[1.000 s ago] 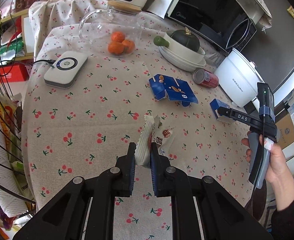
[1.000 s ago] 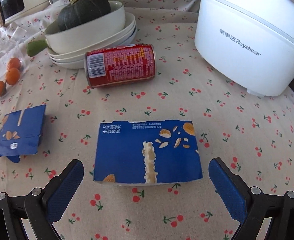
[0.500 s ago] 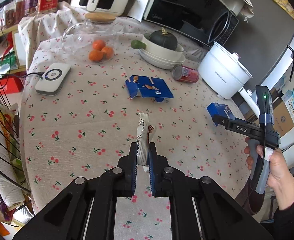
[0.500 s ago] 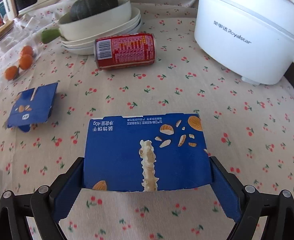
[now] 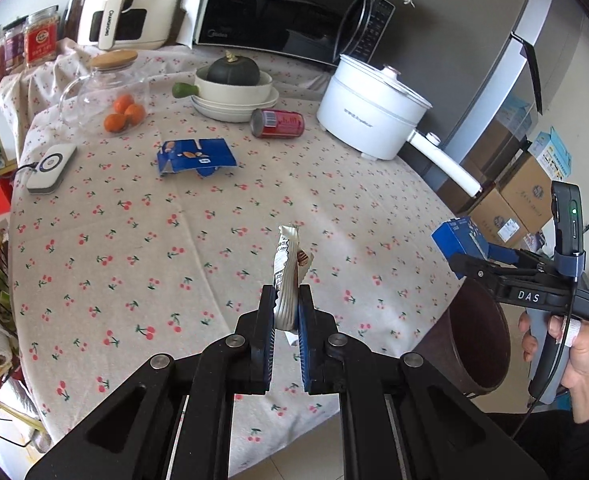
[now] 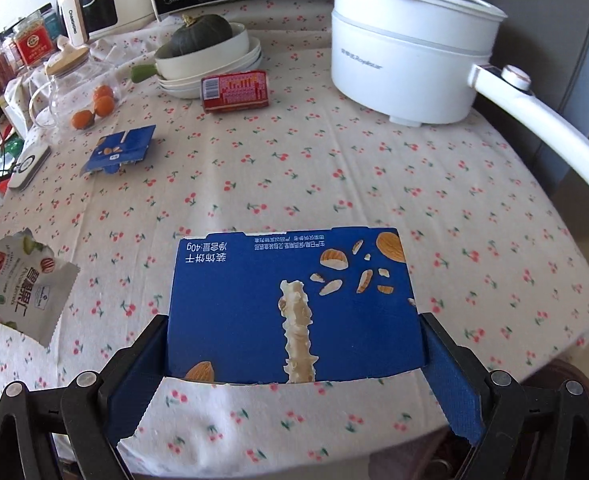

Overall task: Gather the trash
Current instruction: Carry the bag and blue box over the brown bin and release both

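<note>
Lifted off the table, blue box (image 6: 294, 308) lies crosswise between jaws.

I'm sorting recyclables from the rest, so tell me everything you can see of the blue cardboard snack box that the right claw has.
The flattened blue cardboard snack box looks like thin printed card: deep blue, with almond pictures, a pale coated biscuit stick and white Chinese lettering that reads upside down in the right wrist view. Its far edge is ragged where it was torn open. It is clamped by its two short sides in the right claw, lifted off the cherry-print tablecloth near the table's edge. Nothing else touches it.
</note>
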Demonstrator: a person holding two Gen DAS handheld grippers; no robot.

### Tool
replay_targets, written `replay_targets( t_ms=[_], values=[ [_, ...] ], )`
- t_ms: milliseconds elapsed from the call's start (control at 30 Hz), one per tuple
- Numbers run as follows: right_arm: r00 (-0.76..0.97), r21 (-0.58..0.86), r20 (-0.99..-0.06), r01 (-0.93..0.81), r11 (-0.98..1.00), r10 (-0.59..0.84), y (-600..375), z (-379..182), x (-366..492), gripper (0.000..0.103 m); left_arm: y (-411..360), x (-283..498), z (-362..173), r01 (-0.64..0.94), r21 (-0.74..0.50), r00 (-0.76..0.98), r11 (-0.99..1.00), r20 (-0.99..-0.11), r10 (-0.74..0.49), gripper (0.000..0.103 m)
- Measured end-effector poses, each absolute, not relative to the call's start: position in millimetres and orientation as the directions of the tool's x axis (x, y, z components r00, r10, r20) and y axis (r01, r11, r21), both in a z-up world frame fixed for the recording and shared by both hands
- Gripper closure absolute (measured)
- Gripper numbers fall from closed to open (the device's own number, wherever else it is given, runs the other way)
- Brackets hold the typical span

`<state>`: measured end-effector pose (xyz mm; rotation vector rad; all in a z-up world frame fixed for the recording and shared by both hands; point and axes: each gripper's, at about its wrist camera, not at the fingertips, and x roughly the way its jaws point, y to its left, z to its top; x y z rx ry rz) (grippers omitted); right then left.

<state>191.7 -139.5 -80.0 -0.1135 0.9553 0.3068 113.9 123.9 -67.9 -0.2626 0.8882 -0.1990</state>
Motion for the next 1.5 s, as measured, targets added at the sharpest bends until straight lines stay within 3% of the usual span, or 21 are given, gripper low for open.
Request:
replay_targets(
  t_ms=[500, 933, 1167, 1200, 1233, 1267, 1333, 1500],
  values=[
    [0.498, 0.15, -0.841, -0.16, 0.976, 0.211, -259, -90, 125, 0.006, -19, 122, -80, 0.28, -0.292, 0.515, 0.915, -0.758, -0.4, 0.093],
    [0.475, 0.141, -0.873, 0.029, 0.99, 0.11, -378, -116, 93, 0.006, -152, 130, -108, 0.462, -0.333, 0.38, 0.822, -0.763, -0.523, 0.093],
    [0.457, 0.145, -0.885, 0.089, 0.985, 0.089, -420, -123, 81, 0.006, -198, 136, -129, 0.524, -0.316, 0.331, 0.791, -0.78, -0.531, 0.09],
    [0.458, 0.148, -0.885, 0.095, 0.984, 0.089, -423, -123, 79, 0.006, -204, 137, -132, 0.533, -0.315, 0.317, 0.785, -0.786, -0.531, 0.087],
    [0.459, 0.15, -0.884, 0.097, 0.984, 0.09, -426, -122, 79, 0.006, -209, 139, -135, 0.543, -0.317, 0.294, 0.778, -0.796, -0.53, 0.067],
    [0.462, 0.152, -0.882, 0.098, 0.983, 0.09, -428, -121, 78, 0.005, -214, 141, -140, 0.544, -0.304, 0.275, 0.782, -0.816, -0.509, 0.03],
    [0.466, 0.154, -0.88, 0.097, 0.983, 0.092, -431, -119, 78, 0.005, -218, 142, -149, 0.525, -0.227, 0.305, 0.82, -0.849, -0.431, 0.007],
    [0.473, 0.149, -0.876, 0.079, 0.986, 0.094, -428, -115, 81, 0.005, -211, 153, -163, 0.484, -0.2, 0.297, 0.852, -0.878, -0.375, 0.007]
  ],
)
